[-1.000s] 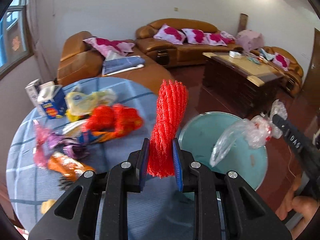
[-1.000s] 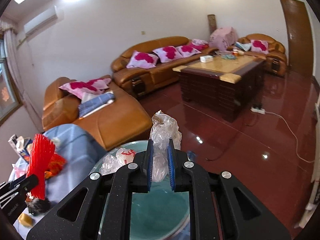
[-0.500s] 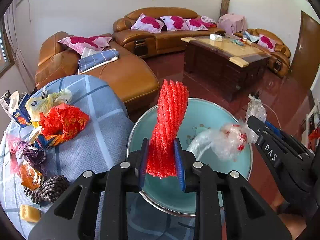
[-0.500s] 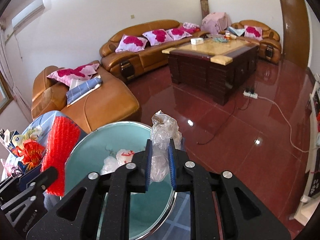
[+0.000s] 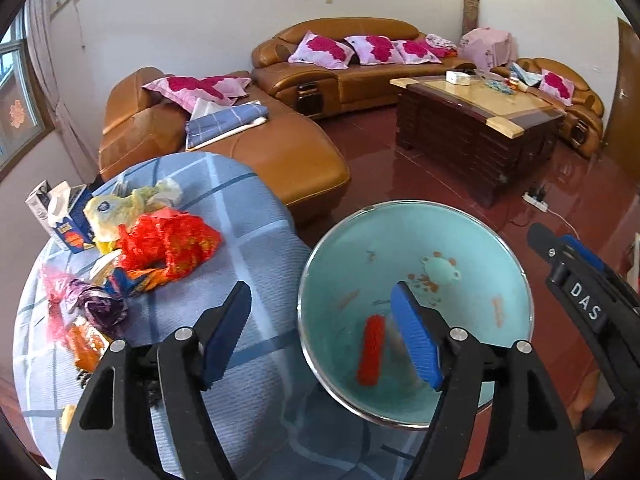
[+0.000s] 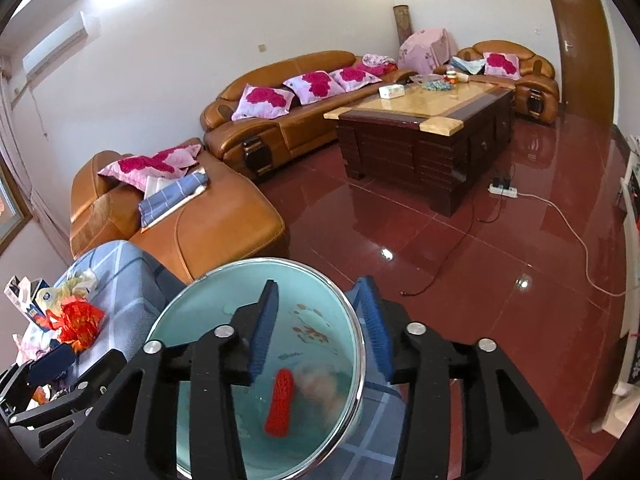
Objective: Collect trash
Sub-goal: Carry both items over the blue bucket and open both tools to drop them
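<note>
Trash, a red foam-net sleeve [image 5: 371, 350], lies in the teal bin [image 5: 460, 240]; both grippers [image 5: 320, 336] [image 6: 320, 332] opening, empty; far-left wrappers [image 5: 168, 244] may be missed.

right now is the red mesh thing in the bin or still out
In. The red mesh roll lies inside the teal bin, with a clear plastic bag blurred beside it; neither gripper's jaws hold anything.

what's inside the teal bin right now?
In the teal bin: a red mesh roll and a blurred clear plastic bag beside it. A blue pad hides part of the bottom.
</note>
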Tool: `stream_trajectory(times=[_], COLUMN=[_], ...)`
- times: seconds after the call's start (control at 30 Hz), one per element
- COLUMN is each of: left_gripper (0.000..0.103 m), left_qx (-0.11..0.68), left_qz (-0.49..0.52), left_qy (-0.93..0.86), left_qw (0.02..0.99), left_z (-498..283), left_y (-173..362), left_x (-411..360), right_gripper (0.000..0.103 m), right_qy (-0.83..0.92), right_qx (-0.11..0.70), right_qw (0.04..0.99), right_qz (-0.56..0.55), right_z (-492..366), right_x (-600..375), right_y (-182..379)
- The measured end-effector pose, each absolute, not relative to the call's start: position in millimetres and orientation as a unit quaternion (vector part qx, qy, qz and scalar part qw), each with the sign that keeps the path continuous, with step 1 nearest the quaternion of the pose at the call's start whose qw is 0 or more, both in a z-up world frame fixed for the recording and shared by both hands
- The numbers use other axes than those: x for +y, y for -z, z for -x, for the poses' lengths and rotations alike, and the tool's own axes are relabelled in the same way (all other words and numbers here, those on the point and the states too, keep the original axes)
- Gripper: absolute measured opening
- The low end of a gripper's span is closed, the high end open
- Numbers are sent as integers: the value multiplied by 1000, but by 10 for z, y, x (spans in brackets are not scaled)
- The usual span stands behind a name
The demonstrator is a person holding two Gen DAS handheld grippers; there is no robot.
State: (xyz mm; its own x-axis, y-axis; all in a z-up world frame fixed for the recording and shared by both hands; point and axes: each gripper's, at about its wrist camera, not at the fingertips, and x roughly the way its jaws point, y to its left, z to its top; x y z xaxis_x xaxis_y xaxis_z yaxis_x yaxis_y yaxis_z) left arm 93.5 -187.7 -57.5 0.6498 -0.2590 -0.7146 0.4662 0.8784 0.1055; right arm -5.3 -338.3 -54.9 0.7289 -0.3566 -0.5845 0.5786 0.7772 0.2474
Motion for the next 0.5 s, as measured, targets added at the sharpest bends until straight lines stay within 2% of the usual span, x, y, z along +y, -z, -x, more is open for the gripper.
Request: stream_trajectory(times=[0.3, 0.4, 0.5], left_gripper=[76, 78, 79], left_qx=[366, 364, 366], left_qz=[-133, -132, -128], left_qy=[181, 171, 160], left_qw=[903, 906, 908], left_z=[-932, -935, -961], left_y=[497, 493, 494], left_x=[-1696, -1604, -1524], right_gripper=[81, 85, 86], right_qy=[270, 281, 275], right_qx=[209, 191, 207], right_qw=[924, 927, 927], right_qz=[-174, -162, -150], right_z=[142, 177, 143], right_x=[-3180, -3127, -3097], right_y=[401, 352, 350])
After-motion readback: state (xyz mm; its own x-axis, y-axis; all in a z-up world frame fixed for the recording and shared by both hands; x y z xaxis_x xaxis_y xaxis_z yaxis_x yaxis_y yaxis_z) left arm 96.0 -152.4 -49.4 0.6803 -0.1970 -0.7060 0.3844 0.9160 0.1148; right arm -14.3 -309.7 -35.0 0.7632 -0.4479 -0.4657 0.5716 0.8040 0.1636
